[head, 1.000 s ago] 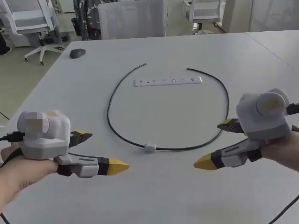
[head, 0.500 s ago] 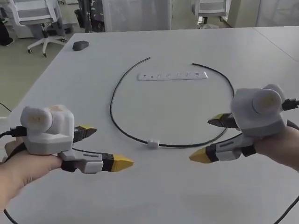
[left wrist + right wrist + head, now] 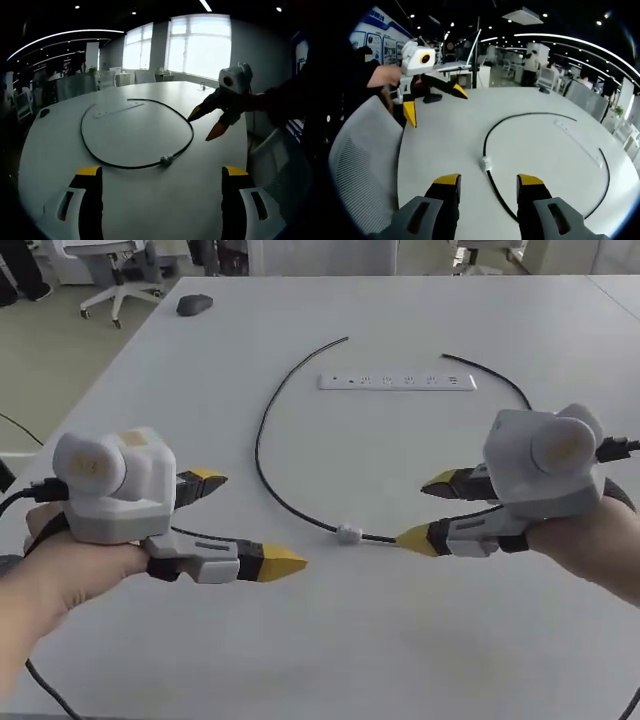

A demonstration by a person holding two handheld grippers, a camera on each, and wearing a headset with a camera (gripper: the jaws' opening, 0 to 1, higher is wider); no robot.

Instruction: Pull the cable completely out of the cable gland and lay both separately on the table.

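Observation:
A long black cable [image 3: 262, 462] lies in a wide loop on the white table [image 3: 330, 640]. A small white cable gland [image 3: 347, 534] sits on its near stretch. My right gripper [image 3: 418, 510] is open just right of the gland, its lower tip close to the cable. In the right gripper view the cable [image 3: 496, 192] runs between the jaws of the right gripper [image 3: 488, 180], with the gland [image 3: 484, 162] just ahead. My left gripper [image 3: 252, 520] is open to the left of the gland and holds nothing. The gland [image 3: 166, 160] lies ahead of the left gripper [image 3: 162, 172], between its wide jaws.
A white power strip [image 3: 397, 382] lies inside the far part of the loop. A dark mouse [image 3: 194, 304] sits at the far left of the table. Office chairs stand beyond the table's far edge.
My right gripper has moved left, its lower tip now close to the cable beside the gland. The left gripper has crept slightly toward the gland. The head camera has tilted down.

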